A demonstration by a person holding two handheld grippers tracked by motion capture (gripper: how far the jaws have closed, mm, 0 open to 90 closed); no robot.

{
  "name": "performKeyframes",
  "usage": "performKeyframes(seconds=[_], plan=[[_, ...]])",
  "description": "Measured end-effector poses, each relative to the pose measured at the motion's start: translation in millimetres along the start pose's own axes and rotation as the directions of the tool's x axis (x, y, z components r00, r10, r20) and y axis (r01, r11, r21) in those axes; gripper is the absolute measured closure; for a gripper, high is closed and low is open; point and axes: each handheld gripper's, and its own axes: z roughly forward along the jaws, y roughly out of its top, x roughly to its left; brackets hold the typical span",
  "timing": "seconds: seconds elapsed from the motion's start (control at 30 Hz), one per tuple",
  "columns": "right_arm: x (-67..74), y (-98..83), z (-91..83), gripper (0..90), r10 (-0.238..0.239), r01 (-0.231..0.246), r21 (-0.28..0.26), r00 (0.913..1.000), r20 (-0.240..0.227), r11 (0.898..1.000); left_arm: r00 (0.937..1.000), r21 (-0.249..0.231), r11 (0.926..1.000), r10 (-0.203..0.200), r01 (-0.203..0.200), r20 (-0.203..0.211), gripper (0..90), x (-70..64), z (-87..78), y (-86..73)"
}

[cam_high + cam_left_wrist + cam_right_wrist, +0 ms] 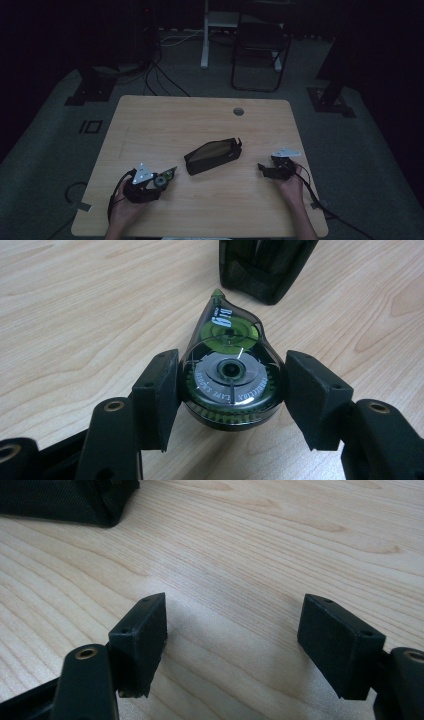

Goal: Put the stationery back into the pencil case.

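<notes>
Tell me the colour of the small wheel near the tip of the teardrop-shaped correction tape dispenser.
Bright green small wheel, clearest in the left gripper view.

The high view is looking dim and underexposed: the room around the bench [200, 125] is sinking into near-black, and the pouch [212, 156] is reading as a dark shape with little detail. The two gripper views are looking far brighter, with even light falling from above. Soft shadows are pooling under the tongs on the wood. A small glare is glinting off the tape dispenser [231, 377]. The nearest parts at the bottom edges are blurring slightly.
</notes>
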Motion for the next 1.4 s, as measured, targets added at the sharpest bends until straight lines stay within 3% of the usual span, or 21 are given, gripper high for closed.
performKeyframes(seconds=[1.4], plan=[[0.0, 0.0, 0.0, 27.7, 0.000, 0.000, 0.000, 1.0000, 0.000, 1.000, 0.9995, -0.082, 0.9963, 0.024, -0.026, -0.022, 41.6, 7.8, -22.0, 22.2]])
